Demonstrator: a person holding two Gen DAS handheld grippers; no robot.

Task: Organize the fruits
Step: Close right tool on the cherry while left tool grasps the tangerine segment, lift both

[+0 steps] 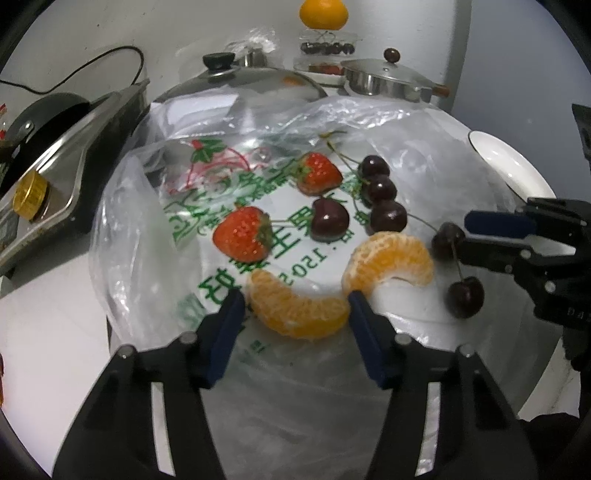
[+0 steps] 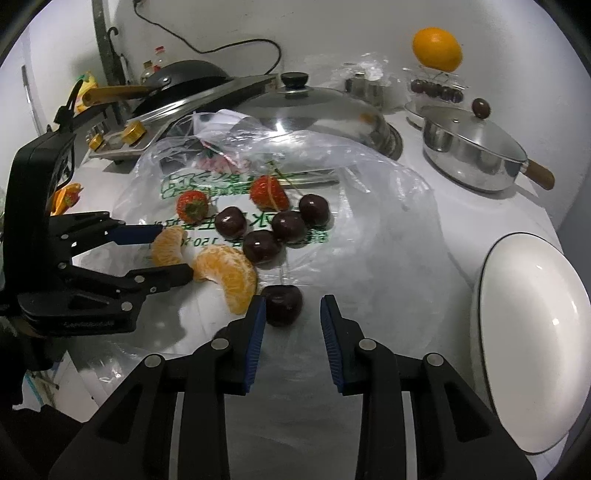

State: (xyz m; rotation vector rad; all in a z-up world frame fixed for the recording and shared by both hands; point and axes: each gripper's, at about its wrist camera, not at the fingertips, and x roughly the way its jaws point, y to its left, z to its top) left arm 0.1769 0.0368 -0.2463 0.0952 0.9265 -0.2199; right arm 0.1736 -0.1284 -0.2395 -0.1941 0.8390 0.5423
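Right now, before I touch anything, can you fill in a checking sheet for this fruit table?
Surface: white counter, with a clear printed bag spread on it.
Job's things: two strawberries, two orange segments and dark cherries on the bag; white plate beside it, nothing on it.
Clutter: big pot lid, lidded pan, whole orange, wok.
Grippers: left gripper is closed on the near segment; right gripper has its jaws narrowly apart, one cherry at its tips, not gripped.
Cables: black cable along the wall.
Surroundings: white wall.
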